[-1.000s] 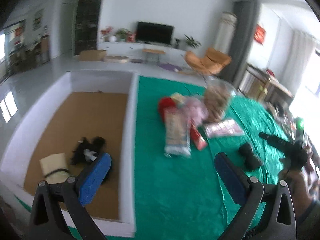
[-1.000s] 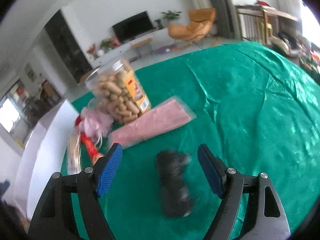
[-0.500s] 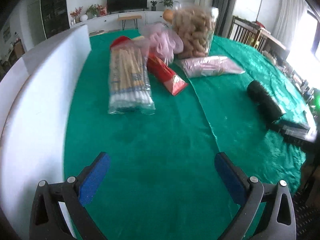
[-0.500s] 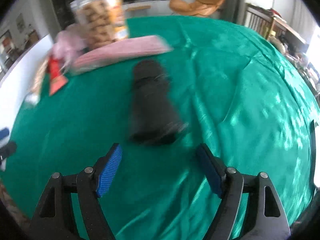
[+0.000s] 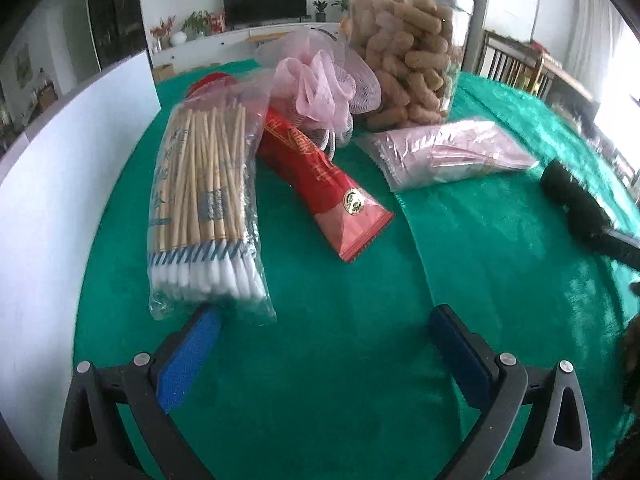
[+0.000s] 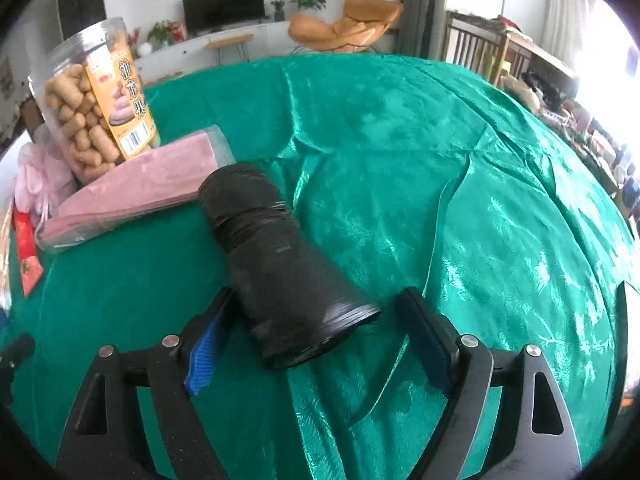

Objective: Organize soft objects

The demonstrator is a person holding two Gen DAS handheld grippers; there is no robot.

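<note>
We straddle the black roll (image 6: 276, 264) on the worktop (image 6: 460, 184) with our right tongs (image 6: 308, 312) opening, unpressed, ready to grip; left tongs (image 5: 320, 320) wide, empty, near the swab bag (image 5: 204, 208).

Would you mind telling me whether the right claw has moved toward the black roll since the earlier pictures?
Yes. The right claw has come down and forward: the black roll, once lying ahead of it on the green cloth, now lies between its opening jaws.
</note>
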